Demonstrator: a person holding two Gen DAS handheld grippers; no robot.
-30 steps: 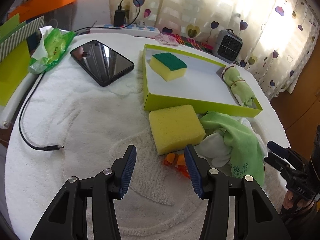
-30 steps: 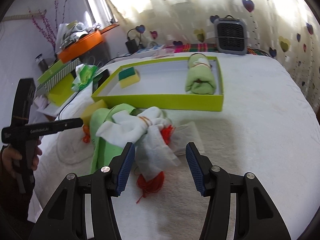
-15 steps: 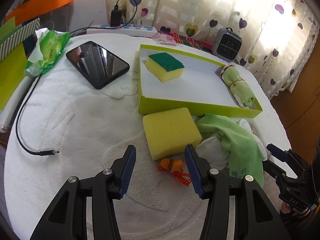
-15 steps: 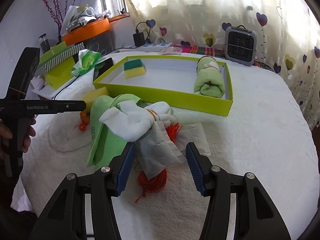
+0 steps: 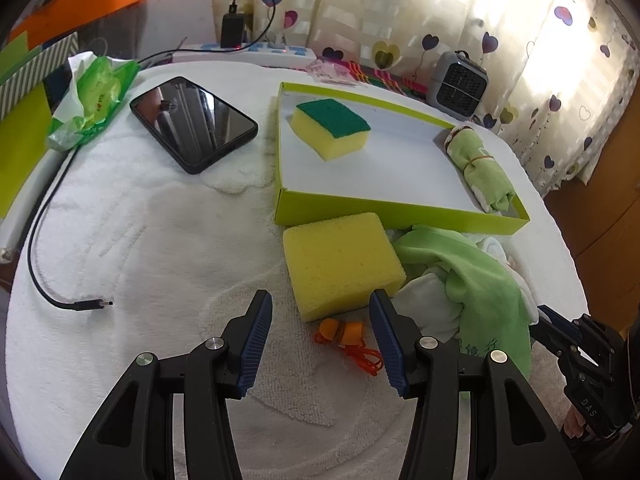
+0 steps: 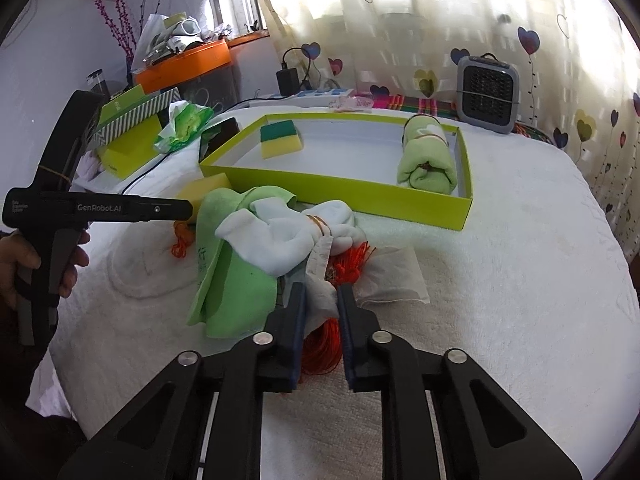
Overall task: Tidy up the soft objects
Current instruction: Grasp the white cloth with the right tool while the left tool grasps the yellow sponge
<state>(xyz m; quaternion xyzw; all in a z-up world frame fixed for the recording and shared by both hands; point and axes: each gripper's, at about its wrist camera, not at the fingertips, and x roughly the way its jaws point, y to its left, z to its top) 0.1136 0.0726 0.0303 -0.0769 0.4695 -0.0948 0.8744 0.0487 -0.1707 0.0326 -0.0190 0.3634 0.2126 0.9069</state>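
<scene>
The counter [image 5: 120, 240] under me wears a white towel. At twelve o'clock on it sits the green tray [image 6: 460, 208], holding a sponge [image 6: 280, 142] at its left end and a rolled cloth [image 6: 426, 160] at its right. Just before the tray's near wall lies the heap: a green cloth [image 6: 236, 280], white socks [image 6: 280, 236], a grey pouch [image 6: 320, 280] and orange cord [image 6: 320, 348]. A yellow sponge [image 5: 340, 260] touches the heap's left side, a phone [image 5: 192, 124] lies at ten o'clock. My right jaws [image 6: 320, 300] are closing, pads pressing the pouch. My left jaws [image 5: 320, 320] stand open, empty, above small orange earplugs [image 5: 340, 330].
</scene>
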